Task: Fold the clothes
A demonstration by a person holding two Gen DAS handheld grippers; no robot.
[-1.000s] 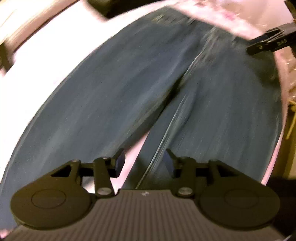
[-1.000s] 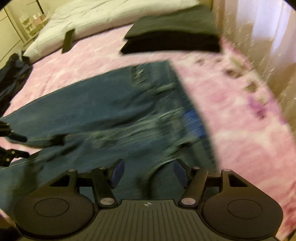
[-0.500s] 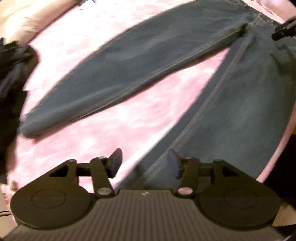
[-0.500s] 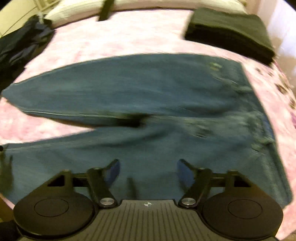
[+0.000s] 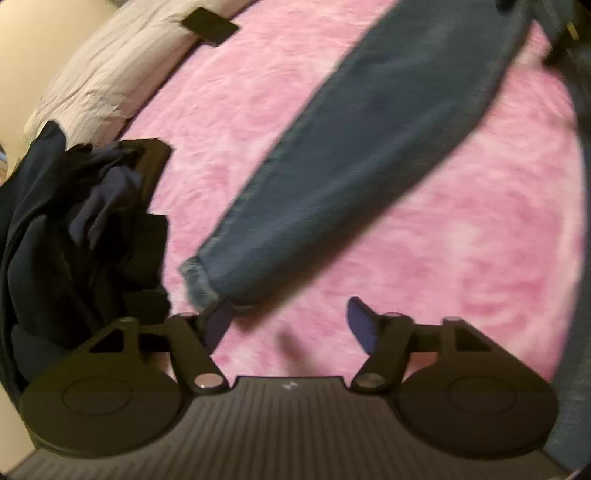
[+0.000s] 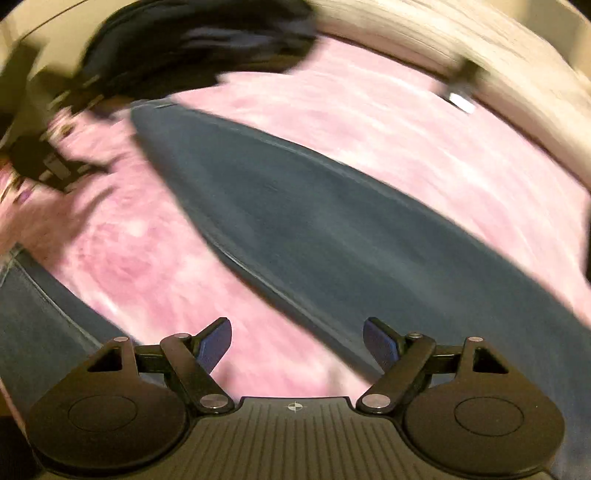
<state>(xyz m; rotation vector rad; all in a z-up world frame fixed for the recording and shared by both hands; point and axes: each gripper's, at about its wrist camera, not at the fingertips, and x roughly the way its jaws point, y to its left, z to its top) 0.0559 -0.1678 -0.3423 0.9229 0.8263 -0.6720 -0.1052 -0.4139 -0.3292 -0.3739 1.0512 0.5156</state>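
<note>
Blue jeans lie spread flat on a pink bedspread. One jeans leg runs diagonally in the left wrist view, its hem just beyond my left gripper, which is open and empty. In the blurred right wrist view the same leg crosses the middle and the other leg lies at lower left. My right gripper is open and empty above the pink gap between the legs. My left gripper also shows in the right wrist view at far left.
A heap of dark navy clothes lies left of the hem, also at the top of the right wrist view. White pillows line the bed's head, with a small black object on them.
Both grippers have swung left along the jeans, from the waist and crotch toward the leg ends. The hem and the dark clothes heap have come into view. Both stay open.
</note>
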